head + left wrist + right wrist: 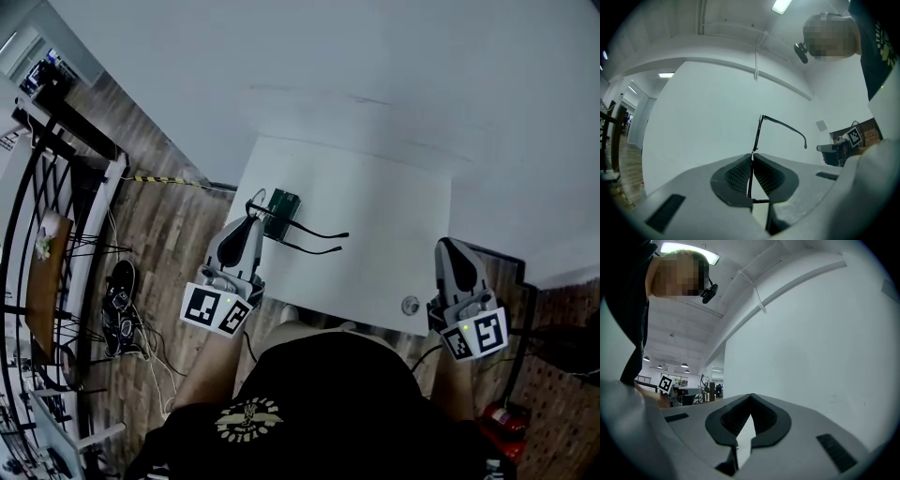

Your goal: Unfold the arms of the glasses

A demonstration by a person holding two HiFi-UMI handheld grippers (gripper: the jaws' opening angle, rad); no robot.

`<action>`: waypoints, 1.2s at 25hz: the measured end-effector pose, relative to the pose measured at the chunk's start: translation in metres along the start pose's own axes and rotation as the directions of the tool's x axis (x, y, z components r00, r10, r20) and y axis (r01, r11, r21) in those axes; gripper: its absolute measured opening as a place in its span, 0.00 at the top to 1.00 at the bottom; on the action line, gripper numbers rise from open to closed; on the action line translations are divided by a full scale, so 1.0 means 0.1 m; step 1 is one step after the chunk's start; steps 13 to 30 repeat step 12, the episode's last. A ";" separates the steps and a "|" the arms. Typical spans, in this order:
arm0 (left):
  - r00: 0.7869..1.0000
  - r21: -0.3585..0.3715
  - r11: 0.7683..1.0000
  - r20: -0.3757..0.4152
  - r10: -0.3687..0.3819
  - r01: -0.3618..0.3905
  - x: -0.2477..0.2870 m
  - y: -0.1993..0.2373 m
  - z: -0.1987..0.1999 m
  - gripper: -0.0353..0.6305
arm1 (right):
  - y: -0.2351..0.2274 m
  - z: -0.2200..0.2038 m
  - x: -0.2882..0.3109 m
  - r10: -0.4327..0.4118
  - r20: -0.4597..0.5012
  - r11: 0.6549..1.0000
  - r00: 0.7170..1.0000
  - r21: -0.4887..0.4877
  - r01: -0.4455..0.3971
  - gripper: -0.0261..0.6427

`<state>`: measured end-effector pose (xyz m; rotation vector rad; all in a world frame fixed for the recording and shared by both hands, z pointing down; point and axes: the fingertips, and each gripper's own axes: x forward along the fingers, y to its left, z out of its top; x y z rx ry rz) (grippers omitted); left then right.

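Note:
The glasses, thin black frame with greenish lenses, are at the left side of the white table; both arms stretch out to the right. My left gripper is shut on the frame's left end. In the left gripper view the thin frame wire runs up from between the closed pads, and one arm curves off to the right. My right gripper hovers by the table's right edge, shut with nothing in it; in its own view the right gripper faces only the white wall.
A small round fitting sits near the table's front right corner. A black metal rack and dark shoes are on the wooden floor to the left. Yellow-black tape lies by the table's back left. The wall is close behind.

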<state>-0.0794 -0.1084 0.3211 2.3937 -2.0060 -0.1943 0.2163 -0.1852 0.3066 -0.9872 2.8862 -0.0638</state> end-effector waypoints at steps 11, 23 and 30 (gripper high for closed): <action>0.999 0.046 0.999 -0.036 0.019 -0.017 -0.13 -0.28 -0.01 0.91 | -0.02 -0.09 -0.12 0.029 0.008 0.999 1.000 0.033 -0.029 0.96; 0.999 0.051 0.998 -0.040 0.021 -0.019 -0.15 -0.28 -0.01 0.91 | 0.00 -0.10 -0.12 0.031 0.007 0.999 0.999 0.035 -0.032 0.96; 0.999 0.051 0.998 -0.040 0.021 -0.019 -0.15 -0.28 -0.01 0.91 | 0.00 -0.10 -0.12 0.031 0.007 0.999 0.999 0.035 -0.032 0.96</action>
